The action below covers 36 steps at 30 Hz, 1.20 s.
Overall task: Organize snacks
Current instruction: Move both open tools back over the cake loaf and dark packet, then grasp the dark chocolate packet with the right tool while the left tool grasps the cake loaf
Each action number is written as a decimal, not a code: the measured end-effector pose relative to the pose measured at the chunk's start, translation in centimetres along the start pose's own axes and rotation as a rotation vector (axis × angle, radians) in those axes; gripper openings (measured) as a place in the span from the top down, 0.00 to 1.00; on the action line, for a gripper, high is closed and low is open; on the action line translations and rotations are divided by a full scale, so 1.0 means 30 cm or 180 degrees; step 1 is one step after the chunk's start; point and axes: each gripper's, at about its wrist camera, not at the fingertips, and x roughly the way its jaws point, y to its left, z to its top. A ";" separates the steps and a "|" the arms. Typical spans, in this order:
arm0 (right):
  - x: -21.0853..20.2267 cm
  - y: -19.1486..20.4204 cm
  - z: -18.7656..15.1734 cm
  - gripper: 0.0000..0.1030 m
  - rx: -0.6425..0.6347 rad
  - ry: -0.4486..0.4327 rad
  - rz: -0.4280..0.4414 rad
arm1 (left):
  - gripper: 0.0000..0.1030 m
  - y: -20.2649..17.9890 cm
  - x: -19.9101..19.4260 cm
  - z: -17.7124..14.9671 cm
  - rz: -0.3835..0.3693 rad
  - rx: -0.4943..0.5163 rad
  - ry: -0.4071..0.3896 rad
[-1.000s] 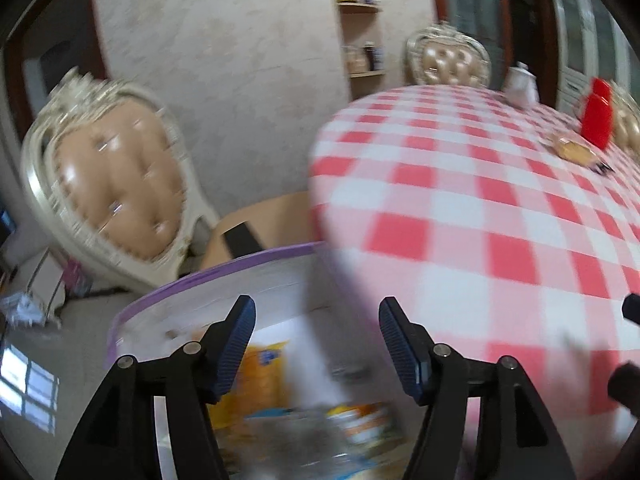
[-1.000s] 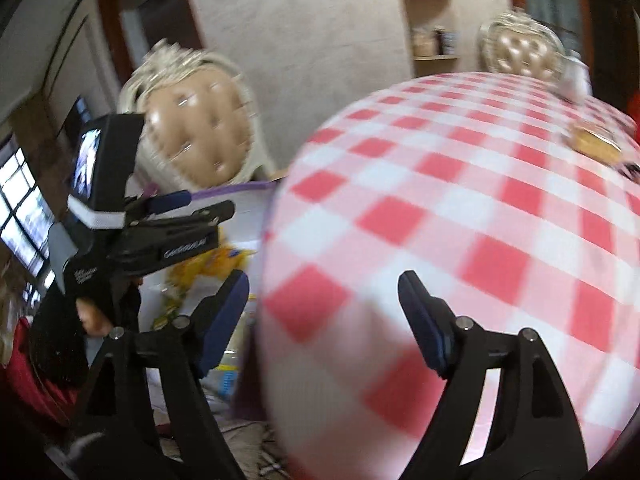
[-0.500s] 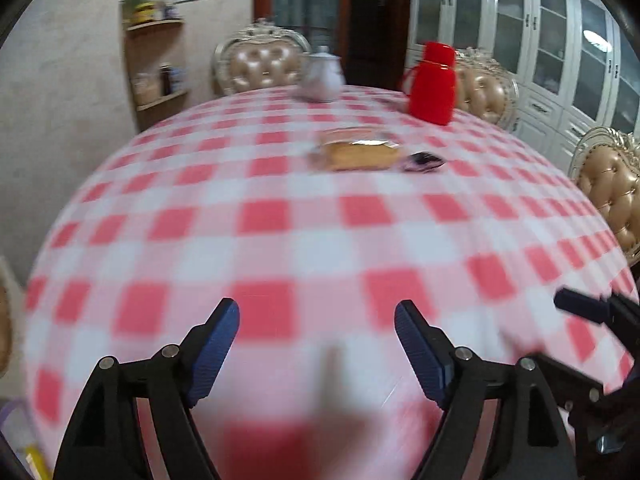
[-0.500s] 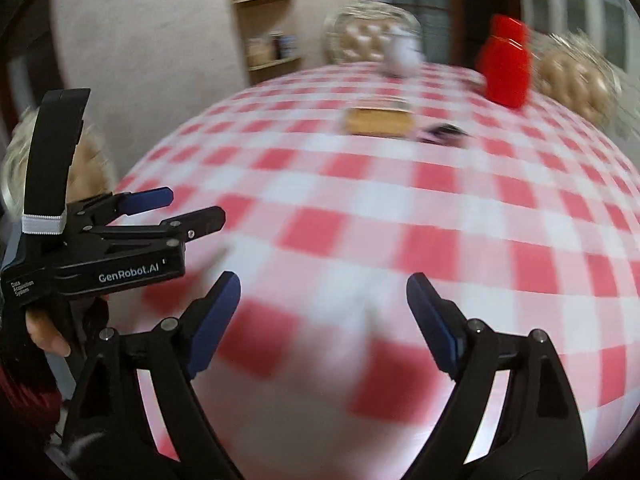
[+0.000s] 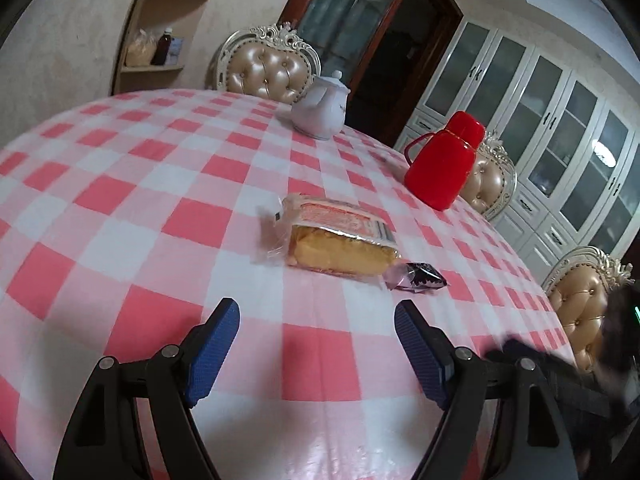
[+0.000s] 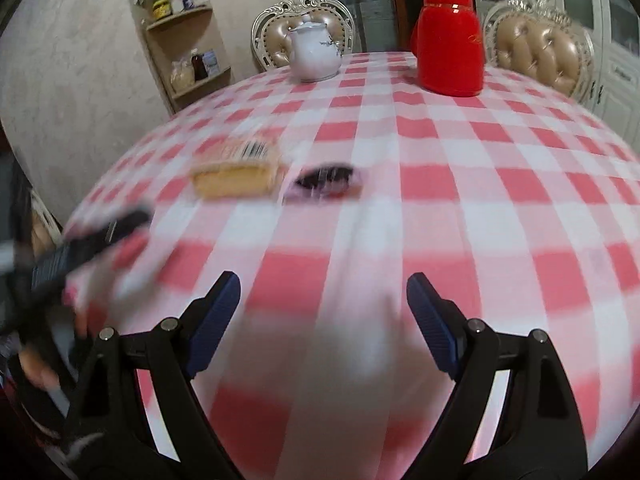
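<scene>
A wrapped yellow cake slice (image 5: 340, 240) lies on the red and white checked tablecloth (image 5: 140, 216), with a small dark snack packet (image 5: 420, 278) just to its right. The right wrist view shows the same cake (image 6: 236, 170) and dark packet (image 6: 324, 182), blurred. My left gripper (image 5: 316, 344) hovers open over the cloth, short of the cake, nothing between its fingers. My right gripper (image 6: 322, 312) is open too, empty, near the table's front edge. The left gripper's body appears as a dark blur at the left of the right wrist view.
A white teapot (image 5: 320, 114) and a red thermos jug (image 5: 444, 168) stand at the far side of the table. Padded chairs (image 5: 268, 68) ring it. A corner shelf (image 5: 160, 20) with jars and white cabinets (image 5: 560, 92) line the walls.
Both views swung away from a box of snacks beside a chair and onto the table. The cake and packet came closer. Both grippers' jaws widened early on and stay empty.
</scene>
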 end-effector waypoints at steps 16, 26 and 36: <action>0.371 -0.025 0.271 0.17 0.0391 0.0426 0.0899 | 0.21 0.104 -0.030 0.021 0.0043 -0.0471 -0.0123; 0.218 0.012 0.088 0.18 -0.0259 0.0564 0.0690 | 0.20 0.138 -0.041 0.022 0.0114 -0.0583 -0.0129; 0.313 0.089 0.144 0.44 -0.0430 0.0525 -0.0467 | 0.20 0.137 -0.039 0.027 0.0156 -0.0533 -0.0135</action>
